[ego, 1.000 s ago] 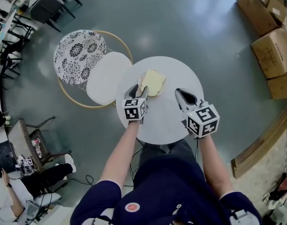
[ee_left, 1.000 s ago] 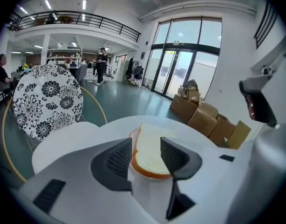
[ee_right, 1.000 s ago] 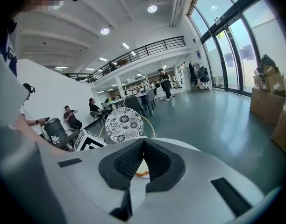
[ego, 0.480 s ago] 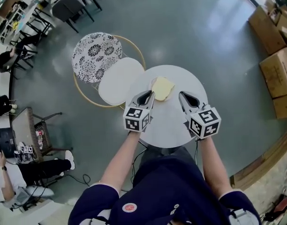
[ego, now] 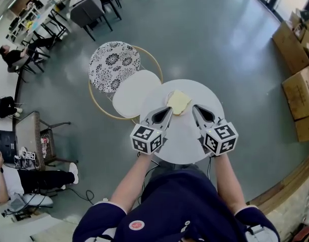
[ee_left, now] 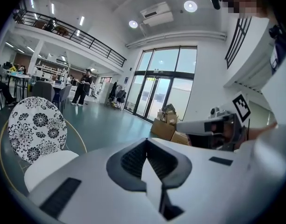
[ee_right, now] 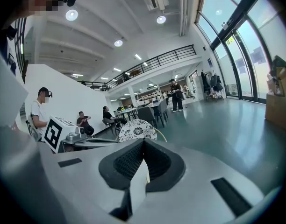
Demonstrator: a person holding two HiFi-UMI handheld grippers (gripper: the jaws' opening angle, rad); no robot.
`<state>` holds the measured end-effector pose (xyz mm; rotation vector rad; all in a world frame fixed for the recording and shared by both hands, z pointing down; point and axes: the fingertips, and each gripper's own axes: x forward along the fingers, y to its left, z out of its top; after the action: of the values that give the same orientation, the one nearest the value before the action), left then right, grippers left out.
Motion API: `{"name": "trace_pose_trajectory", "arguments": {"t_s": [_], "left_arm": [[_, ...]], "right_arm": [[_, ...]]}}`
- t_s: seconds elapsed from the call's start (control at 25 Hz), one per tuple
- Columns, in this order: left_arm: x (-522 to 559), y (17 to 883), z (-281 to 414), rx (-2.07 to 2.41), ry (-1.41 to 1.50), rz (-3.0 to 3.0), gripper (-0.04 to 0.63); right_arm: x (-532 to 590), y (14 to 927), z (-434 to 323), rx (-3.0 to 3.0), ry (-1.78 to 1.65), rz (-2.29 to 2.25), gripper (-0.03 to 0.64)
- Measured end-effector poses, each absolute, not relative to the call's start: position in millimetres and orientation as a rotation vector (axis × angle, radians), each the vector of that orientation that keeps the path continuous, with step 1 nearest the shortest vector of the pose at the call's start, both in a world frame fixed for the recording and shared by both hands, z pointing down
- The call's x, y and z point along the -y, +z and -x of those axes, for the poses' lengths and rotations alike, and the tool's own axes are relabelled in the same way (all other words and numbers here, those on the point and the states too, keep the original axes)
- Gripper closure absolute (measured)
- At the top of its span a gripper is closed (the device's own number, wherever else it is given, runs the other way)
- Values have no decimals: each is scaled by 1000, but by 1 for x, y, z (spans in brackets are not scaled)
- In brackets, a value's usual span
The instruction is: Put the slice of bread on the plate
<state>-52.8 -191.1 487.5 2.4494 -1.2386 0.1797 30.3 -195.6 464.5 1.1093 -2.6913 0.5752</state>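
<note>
The bread slice (ego: 178, 102) is lying on the plate (ego: 167, 99) on the round table (ego: 185, 145); task is being judged done. L gripper (ego: 167, 110) jaws have just been closing, now pressed together w/ nothing between. R gripper (ego: 196, 108) likewise pressed together, empty. Risk: both tips are being held near the slice, so a careless swing could knock it off.

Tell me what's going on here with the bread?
A person holds a gripper in each hand over the round white table. The slice of bread lies there just beyond both tips, held by neither. The left gripper has just closed its jaws on nothing; the right gripper is shut and empty too. A plate under the bread is hard to tell from the white top.
</note>
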Motion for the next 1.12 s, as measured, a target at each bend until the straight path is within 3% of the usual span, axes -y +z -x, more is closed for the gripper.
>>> {"name": "trace_pose_trajectory", "arguments": {"t_s": [0.44,1.12], "left_arm": [[171,436,42,1190,56,-2503,588],[163,422,36,1135,4,-2515,588]], "right_arm": [[188,426,-13,2804,497,-1062,612],[184,414,-9,2852,493,-1031,612]]}}
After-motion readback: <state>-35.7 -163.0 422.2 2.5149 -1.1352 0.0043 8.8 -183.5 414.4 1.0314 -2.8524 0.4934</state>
